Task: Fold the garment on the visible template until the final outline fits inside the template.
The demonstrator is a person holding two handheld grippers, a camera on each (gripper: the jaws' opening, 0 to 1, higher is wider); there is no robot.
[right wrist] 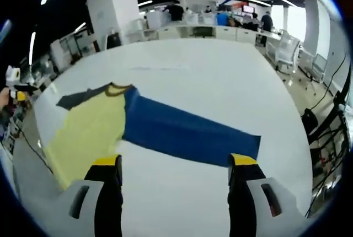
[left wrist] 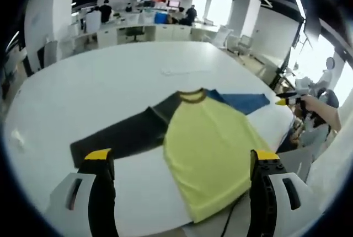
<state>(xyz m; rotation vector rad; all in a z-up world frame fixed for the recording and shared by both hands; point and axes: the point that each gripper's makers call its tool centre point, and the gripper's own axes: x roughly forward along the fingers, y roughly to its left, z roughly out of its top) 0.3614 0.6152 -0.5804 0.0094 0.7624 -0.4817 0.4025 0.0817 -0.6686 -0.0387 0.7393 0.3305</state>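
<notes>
We find the garment, a long-sleeved shirt with a yellow body, one dark grey sleeve and one blue sleeve, lying flat and fully spread on the large white oval desk. In the left gripper view the yellow body runs toward the near edge of the desk, its hem at or just over that edge; the dark grey sleeve stretches out straight to one side and the blue sleeve to the other. In the right gripper view the blue sleeve lies extended at full length across the desk, with the olive-edged collar at its root.

We cannot make out any template outline on the desk in either view; a faint pale mark beyond the collar is too indistinct to identify.

The left gripper hovers above the near part of the shirt, its fingers spread wide and holding nothing. The right gripper hovers short of the blue sleeve, fingers likewise wide apart and empty.

Our assessment: no fold is in place. Both sleeves remain to be brought over the body, and the body itself remains to be folded down. The task stands at its start, with all folding outstanding.
</notes>
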